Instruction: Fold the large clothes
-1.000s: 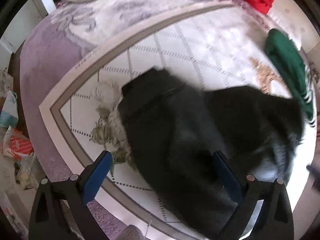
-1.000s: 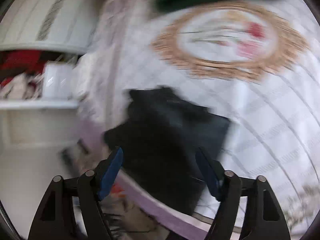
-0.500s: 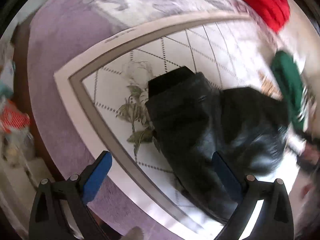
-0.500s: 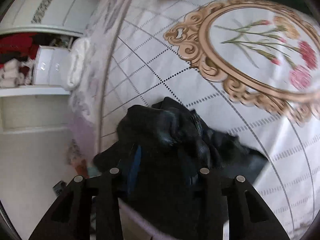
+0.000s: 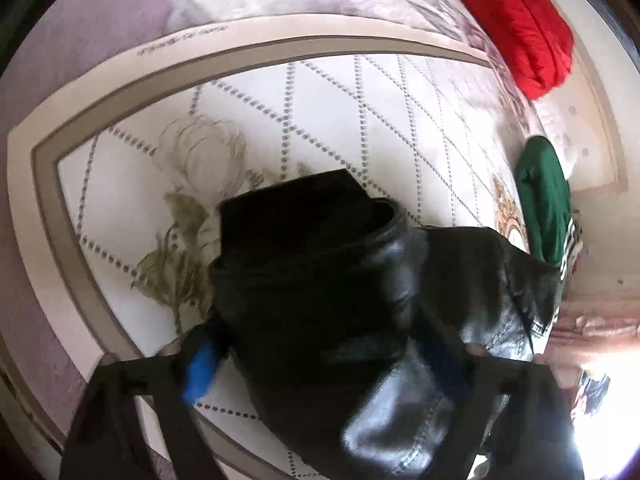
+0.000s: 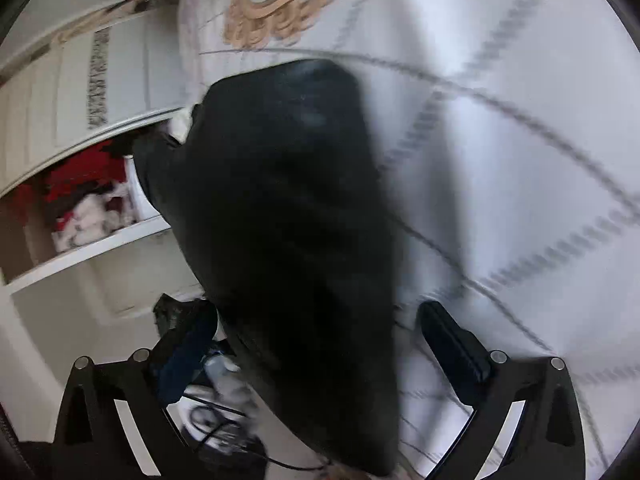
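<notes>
Black and glossy, the leather jacket [image 5: 352, 304] lies bunched on the white bedspread [image 5: 320, 112], its collar end pointing far and its shiny body spilling toward the near right. In the left wrist view the left gripper [image 5: 320, 360] sits low against this heap: its blue-padded left finger [image 5: 198, 368] shows at the jacket's near left edge, while the right finger is buried under leather folds, so I cannot tell whether the fingers pinch the garment or merely straddle it. A red garment [image 5: 520, 24] rests at the far right of the bed, and a green garment [image 5: 544, 196] lies on the right, just beyond the jacket.

In the blurred right wrist view, the jacket [image 6: 288, 216] fills the middle as a long dark mass over the bedspread [image 6: 500, 140]. The right gripper [image 6: 316, 344] has its two fingers spread wide, the leather running between them; the left pad [image 6: 188, 348] is close beside the garment, the right pad [image 6: 452, 340] stands apart from it. A white cabinet [image 6: 80, 92] stands at the far left.
</notes>
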`<state>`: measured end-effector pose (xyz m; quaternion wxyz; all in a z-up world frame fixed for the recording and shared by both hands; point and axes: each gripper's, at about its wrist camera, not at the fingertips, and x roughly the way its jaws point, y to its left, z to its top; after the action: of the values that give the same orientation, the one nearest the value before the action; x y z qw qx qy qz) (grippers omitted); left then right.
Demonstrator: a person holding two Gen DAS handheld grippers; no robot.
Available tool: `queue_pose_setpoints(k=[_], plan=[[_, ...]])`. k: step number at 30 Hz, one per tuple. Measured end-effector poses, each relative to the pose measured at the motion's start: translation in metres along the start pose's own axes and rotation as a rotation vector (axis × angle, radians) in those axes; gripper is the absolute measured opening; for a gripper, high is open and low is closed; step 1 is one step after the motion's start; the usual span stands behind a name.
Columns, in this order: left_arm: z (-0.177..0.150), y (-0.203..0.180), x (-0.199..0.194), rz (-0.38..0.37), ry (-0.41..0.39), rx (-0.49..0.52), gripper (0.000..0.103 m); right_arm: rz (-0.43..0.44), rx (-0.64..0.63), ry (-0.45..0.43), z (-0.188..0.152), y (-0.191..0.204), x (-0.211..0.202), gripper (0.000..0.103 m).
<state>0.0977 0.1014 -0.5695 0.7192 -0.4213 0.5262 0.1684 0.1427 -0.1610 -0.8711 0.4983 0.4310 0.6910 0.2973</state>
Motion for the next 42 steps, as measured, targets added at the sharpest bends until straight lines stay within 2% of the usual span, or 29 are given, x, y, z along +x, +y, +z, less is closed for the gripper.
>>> queue_pose_setpoints(k=[1,2,3,4,5,6,7,12,18,22,26,30,33,37,42], plan=[[0.000,-0.001,-0.001,0.002,-0.010,0.008,0.074,0.018,-0.007,0.006,0.003,0.004,0.006,0.102],[0.000,-0.002,-0.004,0.007,-0.021,0.015,0.065,-0.007,-0.019,-0.002,0.007,0.011,0.016,0.102],[0.001,-0.001,-0.007,0.008,-0.033,0.017,0.061,-0.037,-0.027,-0.010,0.008,0.016,0.021,0.097],[0.002,-0.001,-0.013,-0.003,-0.046,0.021,0.054,-0.048,-0.028,-0.025,0.010,0.019,0.024,0.082],[0.006,-0.002,-0.016,-0.011,-0.047,0.028,0.050,-0.042,-0.022,-0.039,0.011,0.022,0.024,0.072],[0.008,-0.003,-0.018,-0.012,-0.046,0.032,0.048,-0.023,-0.024,-0.041,0.011,0.026,0.024,0.064],[0.009,-0.005,-0.022,-0.011,-0.046,0.040,0.044,-0.022,-0.037,-0.044,0.010,0.031,0.022,0.061],[0.015,-0.013,-0.037,-0.022,-0.030,0.080,0.038,-0.020,-0.057,-0.046,0.005,0.058,0.021,0.053],[0.029,-0.031,-0.064,-0.054,-0.023,0.117,0.037,-0.008,-0.077,-0.059,0.000,0.098,0.011,0.050],[0.048,-0.067,-0.088,-0.076,-0.050,0.177,0.037,0.023,-0.096,-0.081,-0.003,0.135,-0.014,0.049],[0.071,-0.121,-0.100,-0.098,-0.093,0.246,0.037,0.068,-0.120,-0.116,0.014,0.172,-0.040,0.049],[0.096,-0.184,-0.096,-0.146,-0.127,0.279,0.036,0.097,-0.147,-0.150,0.050,0.207,-0.079,0.049],[0.122,-0.242,-0.077,-0.192,-0.144,0.302,0.035,0.097,-0.190,-0.184,0.096,0.238,-0.118,0.049],[0.156,-0.321,-0.041,-0.259,-0.161,0.330,0.035,0.093,-0.219,-0.223,0.165,0.268,-0.170,0.049],[0.192,-0.399,0.020,-0.309,-0.163,0.381,0.035,0.105,-0.238,-0.227,0.288,0.284,-0.231,0.049]])
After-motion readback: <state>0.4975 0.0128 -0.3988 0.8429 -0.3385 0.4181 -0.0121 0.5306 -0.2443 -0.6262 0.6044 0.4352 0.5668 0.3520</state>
